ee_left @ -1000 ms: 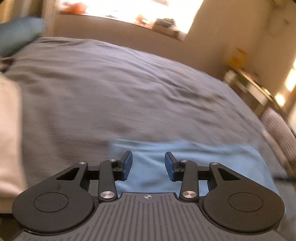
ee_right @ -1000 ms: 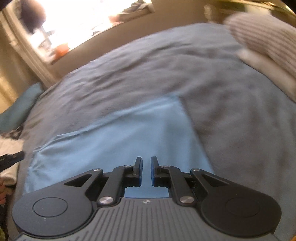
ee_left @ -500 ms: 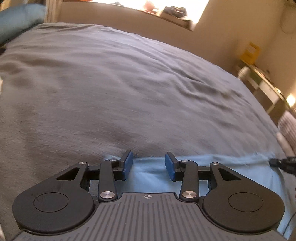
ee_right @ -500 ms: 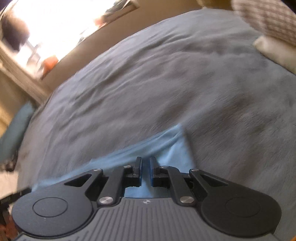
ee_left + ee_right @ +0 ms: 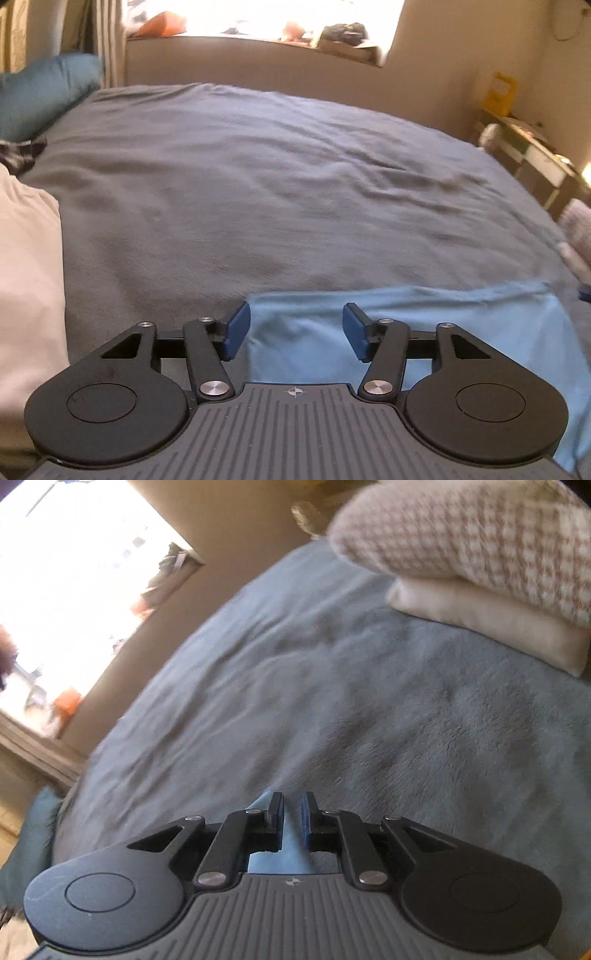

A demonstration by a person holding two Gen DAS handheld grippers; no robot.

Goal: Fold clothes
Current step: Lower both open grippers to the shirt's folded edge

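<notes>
At my far left a white garment [image 5: 26, 280] lies on the bed, with a teal pillow [image 5: 40, 92] and a bit of dark checked cloth [image 5: 22, 155] beyond it. The grey blanket [image 5: 277, 192] covers the bed up to the wall under the bright window.

My left claw [image 5: 295, 332] is released, its blue pads wide apart, hovering over the near left corner of the light blue cloth [image 5: 461, 332]. That cloth lies flat on the blanket, close in front of me, its far edge running off to the right (nothing sits between the pads but air and fabric below).

My right claw [image 5: 292, 818] has its pads drawn close, a narrow gap left between them, and a strip of the same light blue cloth [image 5: 275, 860] shows in and under that gap; I cannot tell whether it is pinched.

Further right, a waffle-knit folded piece [image 5: 480, 542] rests on a cream folded piece [image 5: 480, 620].
</notes>
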